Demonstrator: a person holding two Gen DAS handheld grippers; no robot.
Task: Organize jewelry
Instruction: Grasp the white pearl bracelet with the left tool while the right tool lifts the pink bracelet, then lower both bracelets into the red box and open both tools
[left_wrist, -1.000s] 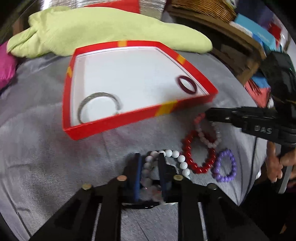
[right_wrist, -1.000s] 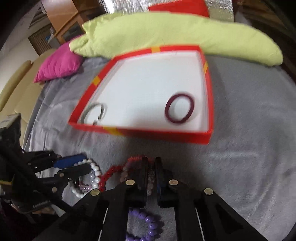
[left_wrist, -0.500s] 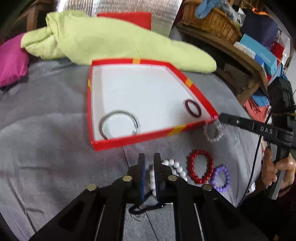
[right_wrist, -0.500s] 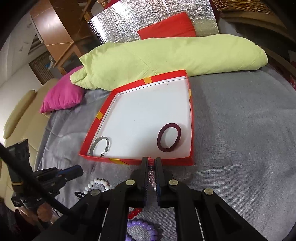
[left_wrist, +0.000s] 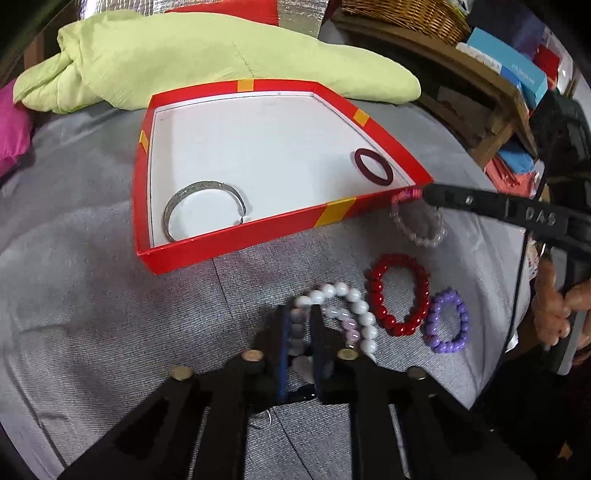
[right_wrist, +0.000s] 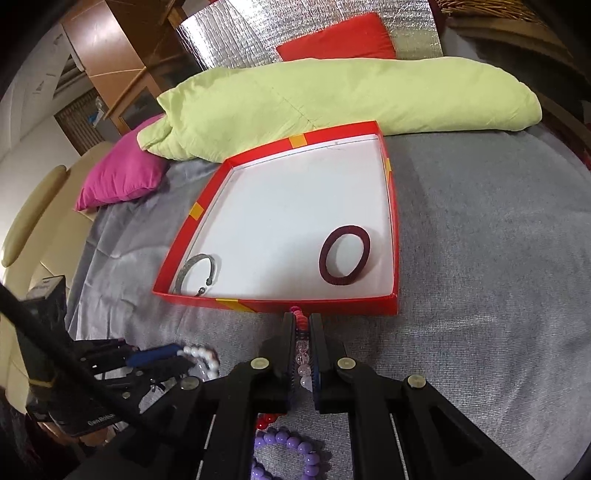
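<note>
A shallow red cardboard box lid with a white floor and yellow tape patches (left_wrist: 236, 242) lay on the grey woven cloth (left_wrist: 92, 302), and inside it rested an open silver metal cuff bangle (left_wrist: 205, 206) near the left front corner and a dark maroon ring-shaped band (left_wrist: 373, 170) near the right side. The left gripper (left_wrist: 300, 332) had its jaws nearly closed on a bracelet of large white beads (left_wrist: 347, 299), which lay on the cloth tangled with a smaller string of pale pink and lilac beads (left_wrist: 349, 325). Just beside these sat a glossy red bead bracelet (left_wrist: 399, 299) and, touching it on the right, a purple bead bracelet (left_wrist: 447, 321). The right gripper (right_wrist: 303, 328), held by a person's hand (left_wrist: 554, 310), was clamped on a clear pinkish bead bracelet with a pink section (left_wrist: 419, 225), which hung just outside the lid's front right corner, close against its wall. A light green quilted cushion (right_wrist: 332, 107) lay behind the lid, with a magenta pillow (right_wrist: 122, 181) to its left.
</note>
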